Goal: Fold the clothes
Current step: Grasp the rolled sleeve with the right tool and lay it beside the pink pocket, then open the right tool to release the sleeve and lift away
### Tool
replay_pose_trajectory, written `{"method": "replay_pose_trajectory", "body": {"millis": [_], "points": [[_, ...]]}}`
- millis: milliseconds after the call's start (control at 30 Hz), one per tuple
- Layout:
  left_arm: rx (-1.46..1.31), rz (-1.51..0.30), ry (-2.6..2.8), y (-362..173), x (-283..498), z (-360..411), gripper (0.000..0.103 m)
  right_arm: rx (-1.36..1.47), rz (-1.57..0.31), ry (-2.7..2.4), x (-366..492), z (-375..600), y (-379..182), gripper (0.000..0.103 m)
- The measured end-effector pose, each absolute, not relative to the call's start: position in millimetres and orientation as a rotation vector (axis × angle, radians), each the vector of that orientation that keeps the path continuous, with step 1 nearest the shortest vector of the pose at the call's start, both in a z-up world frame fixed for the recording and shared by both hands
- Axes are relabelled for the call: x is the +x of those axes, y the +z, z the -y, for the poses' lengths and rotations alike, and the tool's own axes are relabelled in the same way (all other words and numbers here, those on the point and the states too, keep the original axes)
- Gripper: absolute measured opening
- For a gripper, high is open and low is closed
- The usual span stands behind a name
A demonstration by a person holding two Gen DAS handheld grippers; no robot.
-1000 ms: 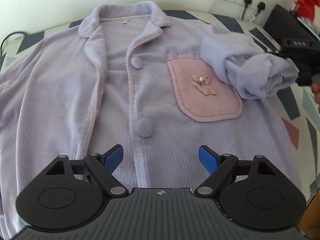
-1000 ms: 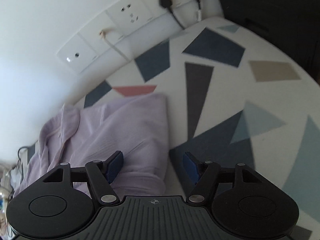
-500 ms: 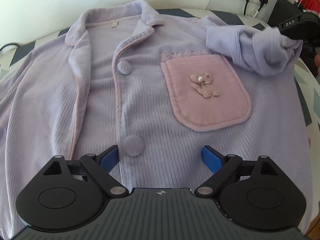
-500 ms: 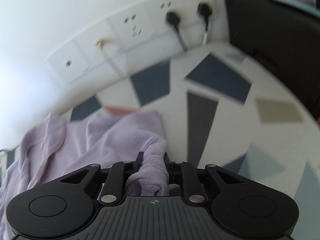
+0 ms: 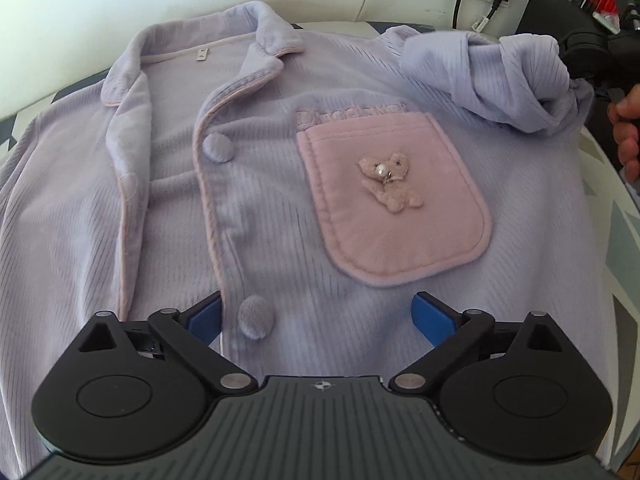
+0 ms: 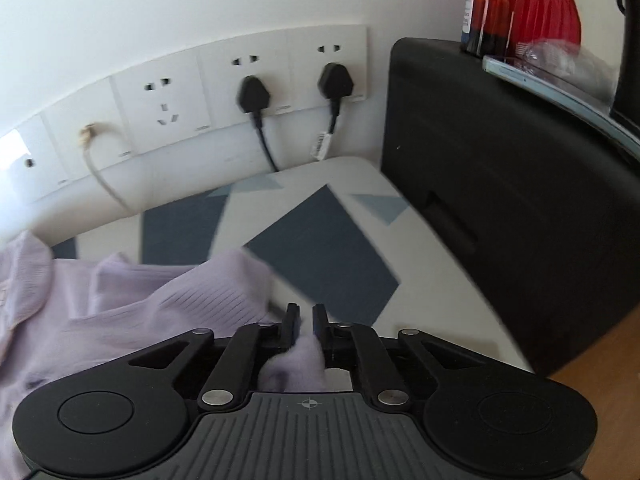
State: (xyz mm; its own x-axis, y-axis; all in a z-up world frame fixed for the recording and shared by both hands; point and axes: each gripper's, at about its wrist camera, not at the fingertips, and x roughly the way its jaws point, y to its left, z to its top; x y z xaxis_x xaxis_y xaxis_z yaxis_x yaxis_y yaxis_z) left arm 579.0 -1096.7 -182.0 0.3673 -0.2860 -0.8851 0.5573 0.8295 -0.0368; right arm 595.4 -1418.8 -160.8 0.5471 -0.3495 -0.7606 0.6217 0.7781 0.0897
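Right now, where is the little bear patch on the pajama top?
In the left wrist view, the bear patch sits centred on the pink chest pocket, right of the button placket, below the bunched sleeve.

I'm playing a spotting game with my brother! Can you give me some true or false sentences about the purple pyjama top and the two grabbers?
1. The pocket on the pyjama top is pink with a little fuzzy animal on it. True.
2. The right gripper is wide open and holds nothing. False: it is shut on the sleeve, with purple cloth bunched between its fingers.
3. The left gripper is pinching a button. False: its jaws are opening above the top, gripping nothing.
4. Two black plugs sit in the wall sockets. True.
5. The top lies with its collar toward the wall. True.
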Motion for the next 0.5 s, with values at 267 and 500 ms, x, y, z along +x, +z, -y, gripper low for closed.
{"method": "replay_pose_trajectory", "body": {"millis": [267, 500], "points": [[0.245, -1.122, -0.544, -177, 598, 1071, 0.099, 0.385, -0.787, -0.494, 579, 1400, -144, 0.039], [0.216, -1.062, -0.449, -157, 599, 1039, 0.099, 0.331, -0.748, -0.317, 572, 1340, -120, 0.102]]}}
